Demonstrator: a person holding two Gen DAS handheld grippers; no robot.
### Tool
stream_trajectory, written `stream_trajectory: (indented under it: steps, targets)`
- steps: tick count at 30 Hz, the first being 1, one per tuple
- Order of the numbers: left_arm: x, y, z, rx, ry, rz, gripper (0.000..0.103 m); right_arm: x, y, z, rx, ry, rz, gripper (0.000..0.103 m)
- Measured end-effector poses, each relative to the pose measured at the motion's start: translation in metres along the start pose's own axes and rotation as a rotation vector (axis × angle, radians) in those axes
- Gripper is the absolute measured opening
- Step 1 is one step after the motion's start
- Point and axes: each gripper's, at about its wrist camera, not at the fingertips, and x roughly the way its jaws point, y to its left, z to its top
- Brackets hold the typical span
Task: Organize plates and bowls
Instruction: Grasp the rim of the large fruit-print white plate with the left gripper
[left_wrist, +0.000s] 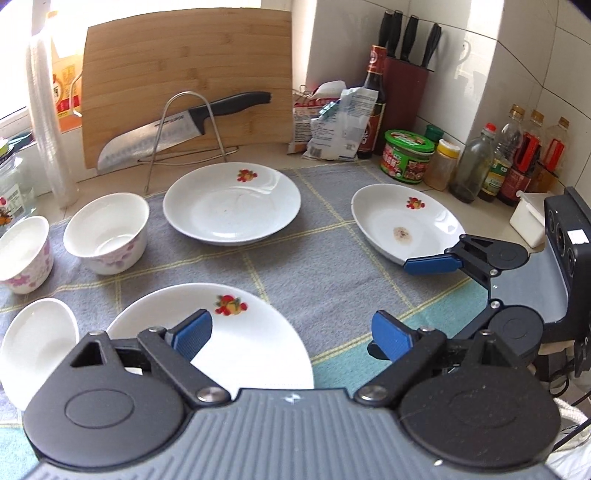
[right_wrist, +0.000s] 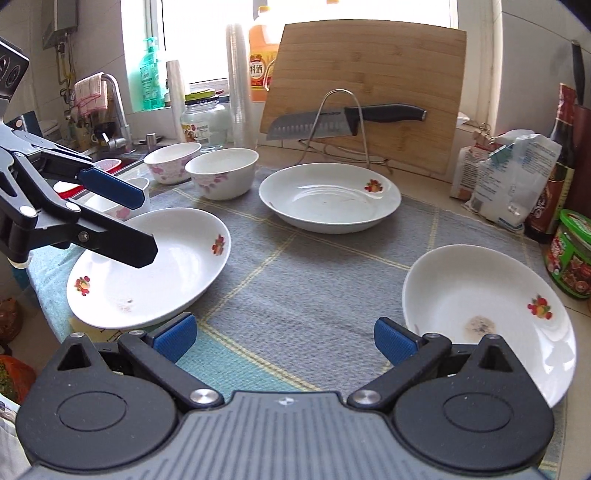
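Observation:
Three white plates with fruit decals lie on a grey checked cloth (left_wrist: 314, 258): a far plate (left_wrist: 232, 205) (right_wrist: 328, 197), a stained right plate (left_wrist: 402, 225) (right_wrist: 480, 306) and a near-left plate (left_wrist: 243, 343) (right_wrist: 177, 273). Two floral bowls (left_wrist: 107, 232) (left_wrist: 24, 254) stand at the left, also seen as bowls (right_wrist: 221, 171) (right_wrist: 171, 162), with a small white dish (left_wrist: 37, 343) nearer. My left gripper (left_wrist: 291, 338) (right_wrist: 147, 226) hovers open over the near-left plate, nothing between its pads. My right gripper (right_wrist: 284, 339) (left_wrist: 406, 306) stands open beside the stained plate's near rim.
A bamboo cutting board (left_wrist: 184, 85) leans at the back behind a wire rack holding a knife (left_wrist: 177, 129). Bottles and jars (left_wrist: 498, 166), a knife block (left_wrist: 406, 74) and food packets (left_wrist: 332, 122) line the right wall. A sink tap (right_wrist: 114, 107) is at the far left.

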Motion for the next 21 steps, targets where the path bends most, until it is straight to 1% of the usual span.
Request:
stream_trajectory:
  steps: [4, 7, 9, 10, 12, 15, 19, 21]
  targets:
    - [-0.007, 0.023, -0.01, -0.006, 0.027, 0.021, 0.093, 0.014, 0.022, 0.004, -0.017, 0.025, 0.026, 0.103]
    - [-0.011, 0.039, -0.016, -0.013, 0.046, 0.004, 0.093, 0.024, 0.04, 0.004, -0.042, 0.054, 0.032, 0.103]
    - [-0.01, 0.047, -0.017, 0.012, 0.061, -0.004, 0.093, 0.027, 0.049, 0.003, -0.053, 0.067, 0.047, 0.103]
    - [-0.009, 0.05, -0.016, 0.029, 0.066, -0.005, 0.093, 0.027, 0.052, 0.002, -0.052, 0.063, 0.07, 0.103]
    - [-0.005, 0.057, -0.012, 0.062, 0.084, -0.025, 0.093, 0.027, 0.059, 0.002, -0.058, 0.066, 0.089, 0.103]
    - [0.0, 0.069, -0.002, 0.079, 0.109, -0.07, 0.093, 0.025, 0.07, -0.001, -0.114, 0.1, 0.112, 0.103]
    - [0.013, 0.081, 0.014, 0.106, 0.154, -0.082, 0.093, 0.027, 0.08, -0.007, -0.14, 0.116, 0.12, 0.103]
    - [0.021, 0.086, 0.022, 0.121, 0.181, -0.101, 0.093, 0.032, 0.088, -0.009, -0.17, 0.116, 0.105, 0.103]
